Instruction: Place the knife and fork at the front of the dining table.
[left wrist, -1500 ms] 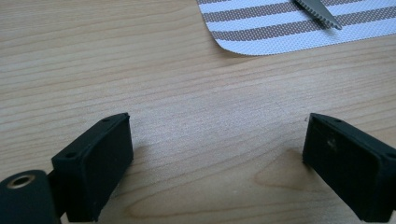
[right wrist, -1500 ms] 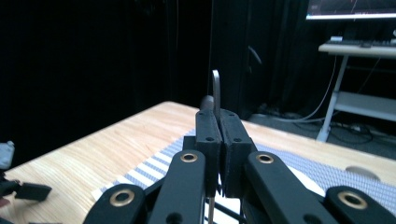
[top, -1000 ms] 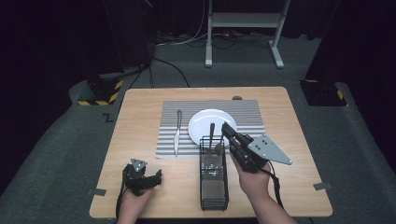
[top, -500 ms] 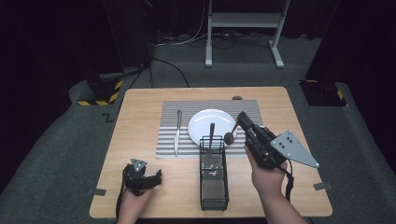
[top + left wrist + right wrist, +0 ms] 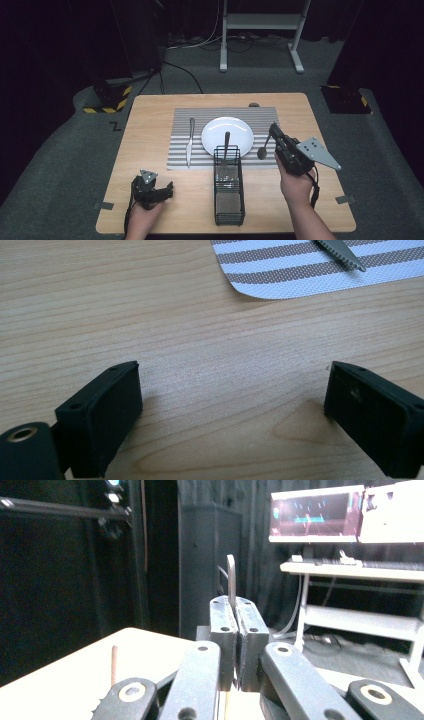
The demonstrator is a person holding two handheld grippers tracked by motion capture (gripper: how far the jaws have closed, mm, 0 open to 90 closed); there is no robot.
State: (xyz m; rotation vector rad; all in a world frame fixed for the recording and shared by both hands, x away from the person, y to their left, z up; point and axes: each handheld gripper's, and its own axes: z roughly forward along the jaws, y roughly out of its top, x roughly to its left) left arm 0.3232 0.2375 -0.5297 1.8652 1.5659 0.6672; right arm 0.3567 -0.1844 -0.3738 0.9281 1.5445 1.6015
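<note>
So the dark-bowled metal spoon (image 5: 263, 149) is clamped in my right tongs (image 5: 274, 132), just right of centre in the high view. It hangs off the jaw tips with its bowl down, just past the right edge of the grey ribbed placemat (image 5: 182, 125), over the light wooden table (image 5: 150, 107). In the right gripper view the two black jaws are pressed together with the thin spoon handle (image 5: 231, 582) sticking straight up from between them, near the middle of the frame.

Left of the spoon stands the black wire cutlery basket (image 5: 229, 202), lower centre, with another piece of cutlery (image 5: 226, 146) leaning up out of its far end. Behind that sits the round white plate (image 5: 227, 135) on the placemat, and a silver table knife (image 5: 190, 142) lies to the plate's left.

My left tongs (image 5: 167, 190) are parked at the lower left on the table, jaws wide apart, nothing between them. In the left gripper view it's bare wood between the jaws, and the knife's tip (image 5: 345, 252) on the striped mat corner at upper right.
</note>
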